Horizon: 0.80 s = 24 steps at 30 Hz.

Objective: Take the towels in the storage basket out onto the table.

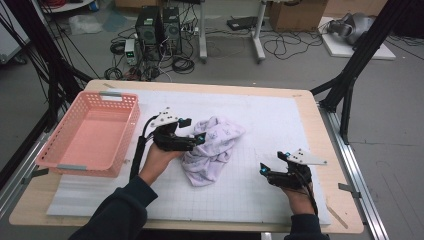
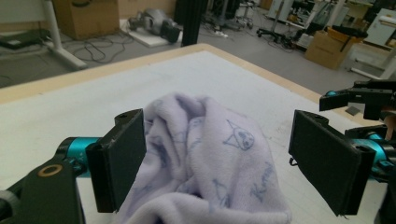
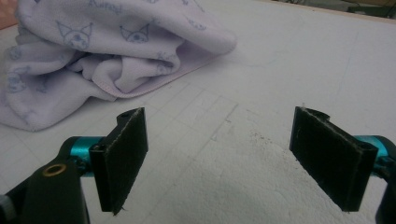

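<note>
Between the wide-open jaws of the left gripper (image 2: 219,163) a crumpled lilac towel (image 1: 212,150) is seen, ungripped; a thick fold should be pinched squarely. Empty right gripper (image 3: 219,163) jaws are spread, towel beyond

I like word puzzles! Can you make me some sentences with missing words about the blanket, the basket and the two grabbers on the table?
1. The crumpled cloth is pale purple with little ____ faces printed on it.
2. The basket is coloured ____.
3. The cloth lies between the wide-apart jaws of the ____ gripper.
4. The right gripper has its jaws ____, with nothing between them.

Missing words: cat; pink; left; open
</note>
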### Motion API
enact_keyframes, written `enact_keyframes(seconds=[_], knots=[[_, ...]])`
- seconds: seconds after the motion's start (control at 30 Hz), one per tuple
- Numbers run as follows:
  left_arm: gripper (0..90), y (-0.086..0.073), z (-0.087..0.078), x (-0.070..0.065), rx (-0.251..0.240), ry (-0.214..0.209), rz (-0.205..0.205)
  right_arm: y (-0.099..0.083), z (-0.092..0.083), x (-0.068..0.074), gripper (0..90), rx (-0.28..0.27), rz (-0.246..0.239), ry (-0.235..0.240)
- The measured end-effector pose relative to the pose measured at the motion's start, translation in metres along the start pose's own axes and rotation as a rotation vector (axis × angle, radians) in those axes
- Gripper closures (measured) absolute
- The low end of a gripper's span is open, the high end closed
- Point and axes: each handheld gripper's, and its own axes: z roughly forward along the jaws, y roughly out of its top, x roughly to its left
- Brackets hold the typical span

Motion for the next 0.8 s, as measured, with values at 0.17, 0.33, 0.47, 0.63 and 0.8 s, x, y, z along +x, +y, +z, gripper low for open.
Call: enact_keyframes(seconds=[0.17,0.33,0.47,0.63,0.8], knots=[[18.8,-0.009,-0.028,0.006,-0.014,0.027,0.024,0.0,0.0,0.001,18.1,-0.002,-0.002,-0.005],[18.8,-0.029,-0.047,0.02,-0.011,0.071,-0.008,0.0,0.001,0.002,18.1,0.006,0.001,-0.007],[18.8,-0.044,-0.057,0.027,-0.01,0.087,-0.017,0.0,0.001,0.002,18.1,0.006,0.002,-0.015],[19.3,-0.052,-0.06,0.031,-0.001,0.078,-0.016,-0.001,0.003,0.001,18.1,0.011,-0.003,-0.018],[19.5,-0.056,-0.062,0.034,0.009,0.088,-0.022,-0.001,0.005,0.001,18.1,0.023,0.01,-0.023]])
